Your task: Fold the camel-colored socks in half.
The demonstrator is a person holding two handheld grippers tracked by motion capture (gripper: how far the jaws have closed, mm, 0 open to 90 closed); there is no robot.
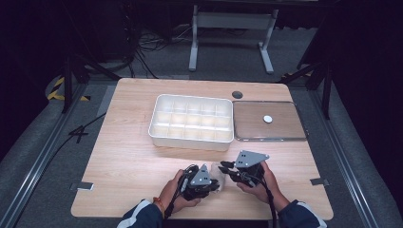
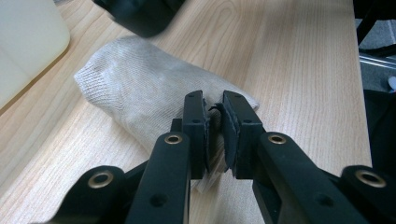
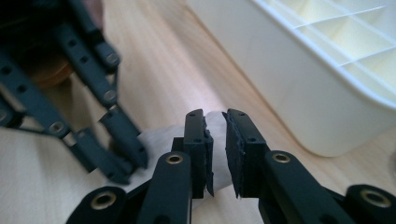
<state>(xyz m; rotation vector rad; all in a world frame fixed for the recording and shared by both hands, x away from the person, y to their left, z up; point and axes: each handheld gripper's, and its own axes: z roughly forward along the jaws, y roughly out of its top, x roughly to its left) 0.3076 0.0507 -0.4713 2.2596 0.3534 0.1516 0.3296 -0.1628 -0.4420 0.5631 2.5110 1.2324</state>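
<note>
Low over wooden table, left claw pinches beige sock, right claw narrow

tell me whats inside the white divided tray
The white divided tray looks empty in every compartment visible from the high view. The near wall hides the floor of the front row, so something small and flat there cannot be ruled out.

Overhead light lands on the table; room round it v. dark, floor dim. Soft short shadows under the white tray at its near edge. High view soft, low-res. Right gripper view: glare on tray, other gripper blurred, bg out of focus. Left gripper view sharper, far corners blurry.
</note>
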